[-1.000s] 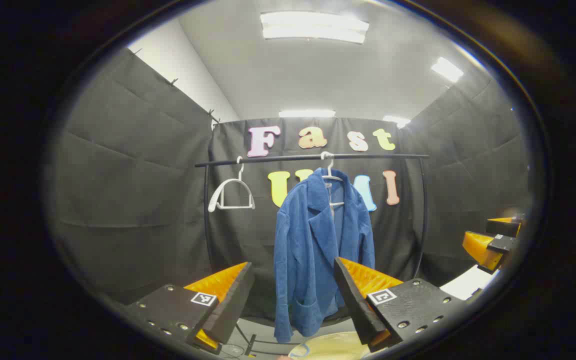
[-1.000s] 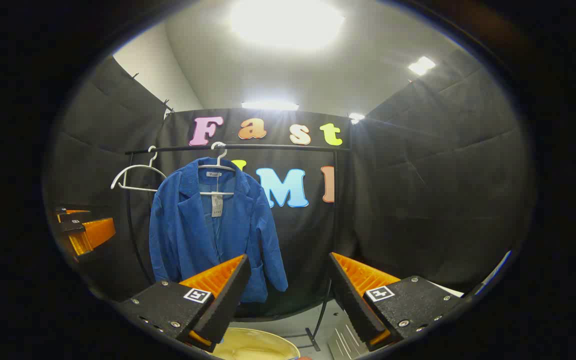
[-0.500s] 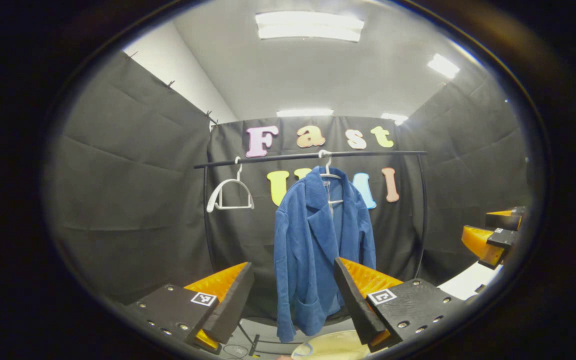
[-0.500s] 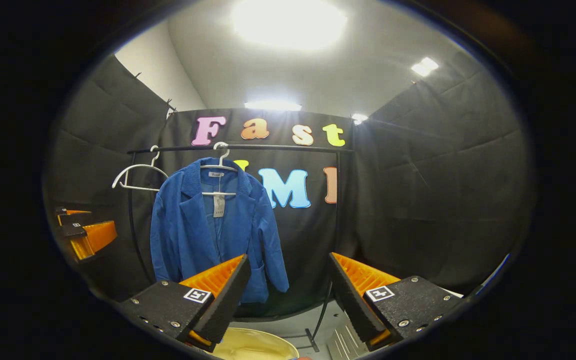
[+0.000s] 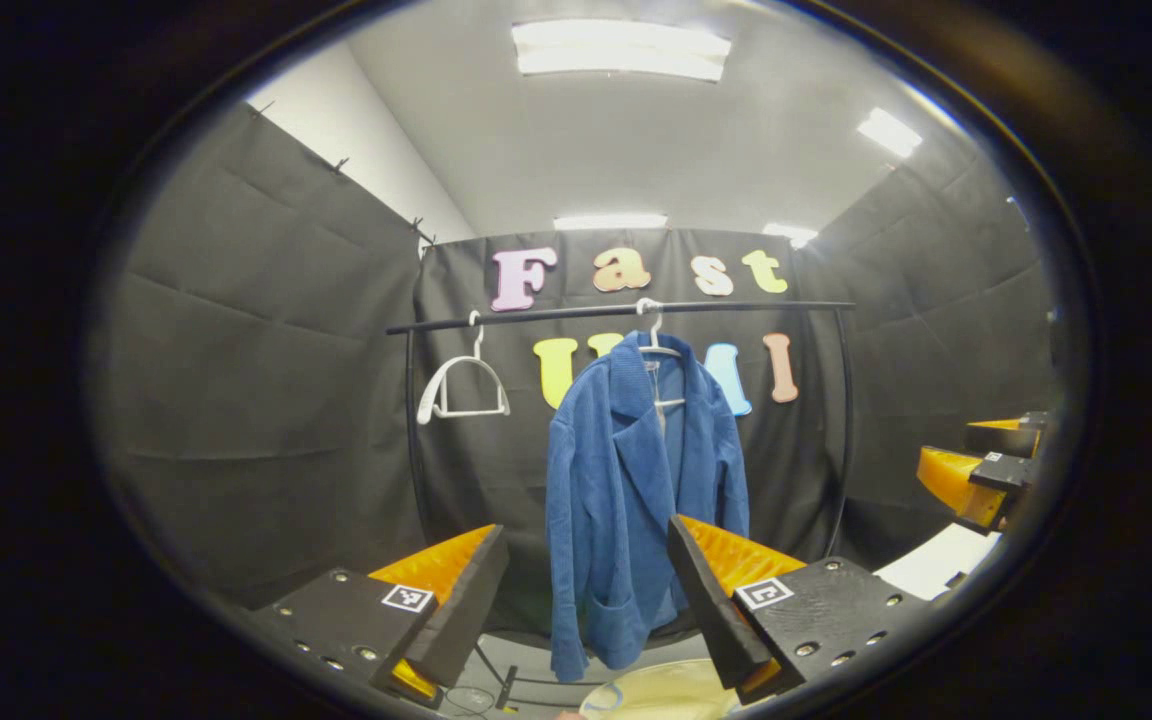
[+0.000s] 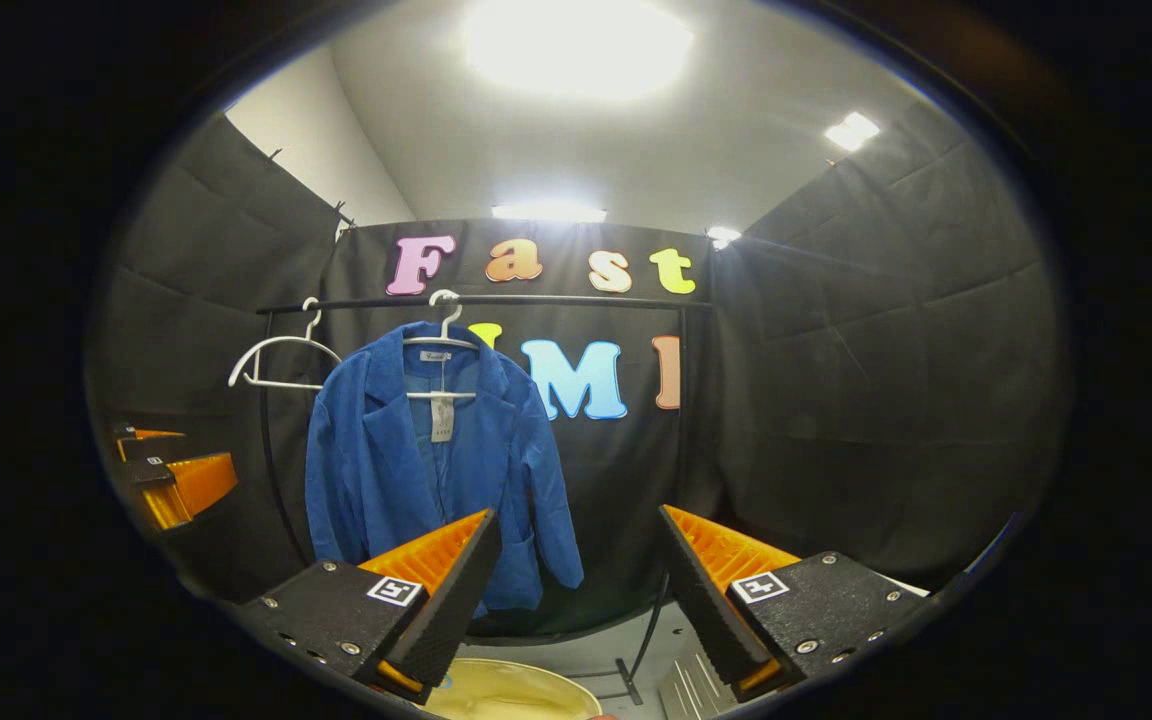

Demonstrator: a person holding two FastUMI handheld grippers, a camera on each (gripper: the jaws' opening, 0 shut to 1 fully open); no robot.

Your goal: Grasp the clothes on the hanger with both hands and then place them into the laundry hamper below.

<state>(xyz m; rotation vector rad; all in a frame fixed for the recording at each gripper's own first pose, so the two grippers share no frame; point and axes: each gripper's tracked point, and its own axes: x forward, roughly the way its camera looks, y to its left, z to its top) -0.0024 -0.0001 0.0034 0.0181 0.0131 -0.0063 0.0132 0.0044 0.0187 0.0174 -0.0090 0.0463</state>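
in the left gripper view, going left to right: a bare white hanger (image 5: 463,385) hangs on the black rail (image 5: 626,312), then the blue jacket (image 5: 636,500) hangs on its own hanger (image 5: 658,345) near the middle of the rail, well ahead of the left tongs (image 5: 586,590), whose jaws stand wide apart and hold nothing. below the jacket's hem a slice of the pale yellow hamper (image 5: 656,690) shows at the bottom edge. at the far right the right tongs (image 5: 981,465) show, too cropped to tell how they stand. in the right gripper view the left tongs (image 6: 171,470) sit at the left edge, then the bare hanger (image 6: 281,360), then the jacket (image 6: 426,470) left of centre, apart from the right tongs (image 6: 571,590), which gape open and empty. the hamper (image 6: 506,690) lies under them.
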